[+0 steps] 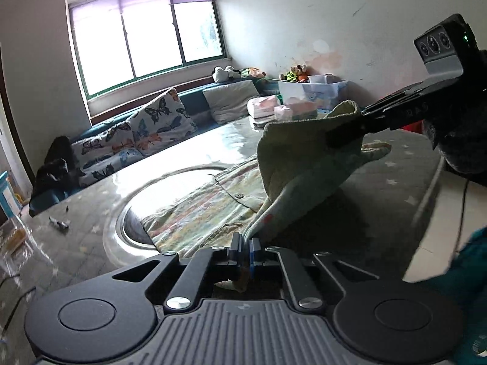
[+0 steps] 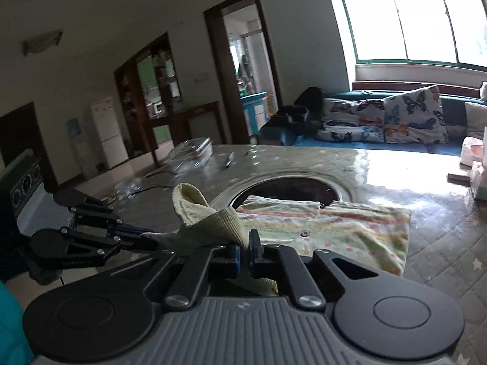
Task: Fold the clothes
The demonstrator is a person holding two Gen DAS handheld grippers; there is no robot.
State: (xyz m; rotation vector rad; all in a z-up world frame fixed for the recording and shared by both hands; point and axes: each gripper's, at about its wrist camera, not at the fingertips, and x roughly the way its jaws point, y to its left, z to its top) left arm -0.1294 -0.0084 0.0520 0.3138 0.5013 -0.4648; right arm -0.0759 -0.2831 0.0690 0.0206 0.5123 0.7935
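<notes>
both claws were pressed together on the ribbed hem of the pale green garment (image 1: 304, 158), the left claw (image 1: 245, 248) and right claw (image 2: 245, 251) lifting it off the worktop (image 1: 188, 155), so a thin pinch could have slipped and spoiled the fold.

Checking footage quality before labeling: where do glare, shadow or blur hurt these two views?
Left wrist view: the window is blown out, its glare whitens the table, and the lifted garment shadows the cloth below it. Right wrist view: the window is overexposed, the tabletop glares, the doorway side is dim and soft.
</notes>
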